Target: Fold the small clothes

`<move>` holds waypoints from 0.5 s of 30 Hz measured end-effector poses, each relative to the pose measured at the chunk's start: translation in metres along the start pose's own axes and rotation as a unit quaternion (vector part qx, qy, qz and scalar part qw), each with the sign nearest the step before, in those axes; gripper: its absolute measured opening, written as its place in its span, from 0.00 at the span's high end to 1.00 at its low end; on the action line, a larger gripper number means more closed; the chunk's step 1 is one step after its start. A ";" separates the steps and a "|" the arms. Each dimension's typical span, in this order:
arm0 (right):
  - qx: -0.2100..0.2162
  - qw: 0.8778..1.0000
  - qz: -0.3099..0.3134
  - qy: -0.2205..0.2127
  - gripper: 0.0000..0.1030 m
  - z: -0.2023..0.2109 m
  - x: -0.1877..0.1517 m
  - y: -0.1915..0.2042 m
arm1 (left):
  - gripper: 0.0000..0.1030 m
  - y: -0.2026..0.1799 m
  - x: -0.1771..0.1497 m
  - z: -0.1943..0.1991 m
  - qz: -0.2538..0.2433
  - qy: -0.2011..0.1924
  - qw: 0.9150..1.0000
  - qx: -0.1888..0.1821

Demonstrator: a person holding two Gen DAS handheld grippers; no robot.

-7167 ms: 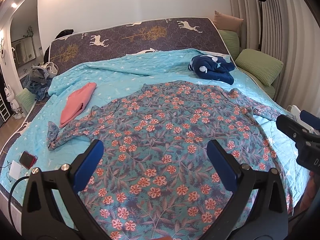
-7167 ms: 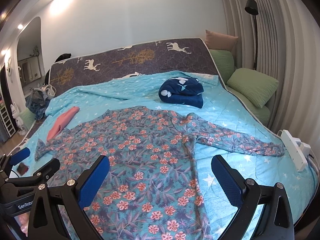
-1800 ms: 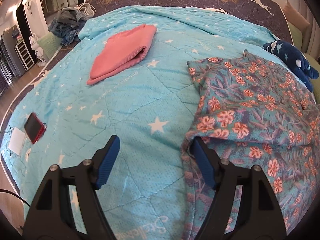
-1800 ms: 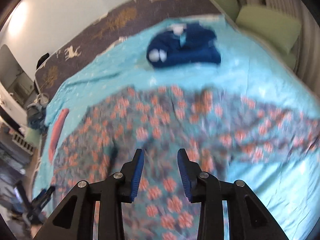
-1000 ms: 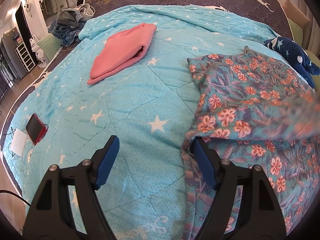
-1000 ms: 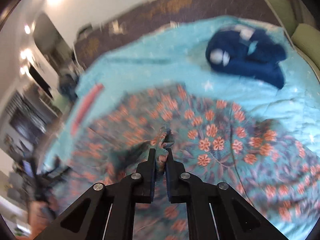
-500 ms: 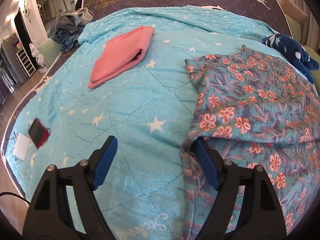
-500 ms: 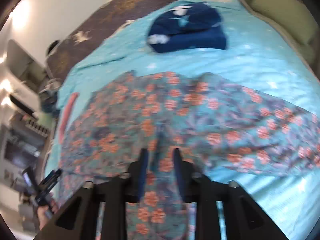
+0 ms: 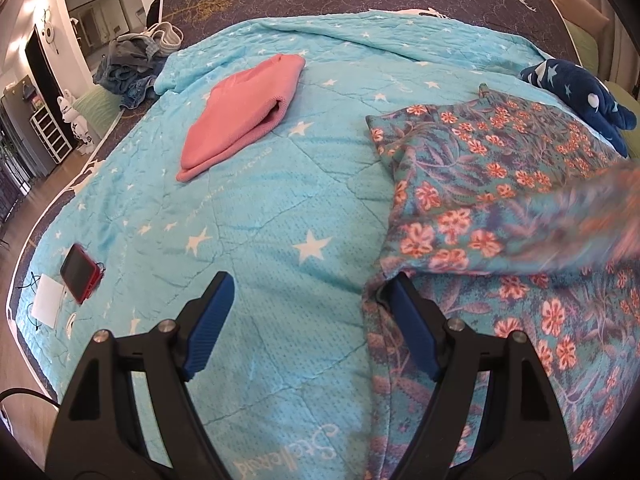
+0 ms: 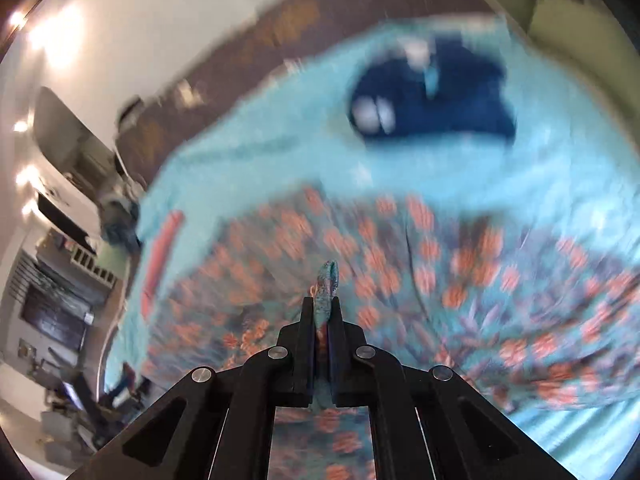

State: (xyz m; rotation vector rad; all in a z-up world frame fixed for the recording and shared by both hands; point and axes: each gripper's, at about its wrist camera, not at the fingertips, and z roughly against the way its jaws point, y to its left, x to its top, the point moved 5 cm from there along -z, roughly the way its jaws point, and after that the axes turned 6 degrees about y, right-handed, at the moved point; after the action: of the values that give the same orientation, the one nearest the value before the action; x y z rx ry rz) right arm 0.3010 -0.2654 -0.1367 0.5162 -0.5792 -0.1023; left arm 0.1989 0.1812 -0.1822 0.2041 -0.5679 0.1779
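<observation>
Right wrist view first: the right gripper (image 10: 322,312) is clamped tight on a pinch of the flowered shirt (image 10: 460,280), a little tuft of cloth poking up past the tips. Half a second back the jaws were a bit apart over the cloth, so they've just been closing, with fabric caught between them. Everything past the gripper is smeared with motion blur, and the view is tilted compared with that earlier frame.

In the left wrist view the left gripper (image 9: 308,316) is held wide open and angled down at the blue quilt (image 9: 260,208), same spot as a second ago, nothing gripped. Its right finger (image 9: 412,336) is tucked against the shirt's (image 9: 480,152) folded edge, the left one sits on bare quilt.

The shirt is spread over the quilt's right side, one sleeve folded across it. A blurred strip of its cloth now cuts in from the right edge. A pink garment (image 9: 240,108) lies well apart on the left.
</observation>
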 end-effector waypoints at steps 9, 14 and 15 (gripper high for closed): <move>-0.073 0.997 0.012 0.005 0.93 0.008 -0.013 -0.011 | 0.18 -0.005 0.001 0.000 -0.011 -0.003 1.000 0.004; -0.096 0.993 -0.054 0.053 0.85 -0.032 -0.023 -0.068 | 0.18 0.001 -0.002 0.003 -0.004 -0.005 1.000 0.004; -0.080 0.994 -0.059 0.045 0.84 -0.030 -0.024 -0.068 | 0.16 0.003 -0.003 0.002 0.001 -0.003 1.000 0.001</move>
State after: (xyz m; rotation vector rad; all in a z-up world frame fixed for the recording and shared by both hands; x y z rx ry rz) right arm 0.3002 -0.3057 -0.2035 0.3971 -0.4485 -0.2352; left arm 0.1950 0.1836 -0.1816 0.2062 -0.5735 0.1791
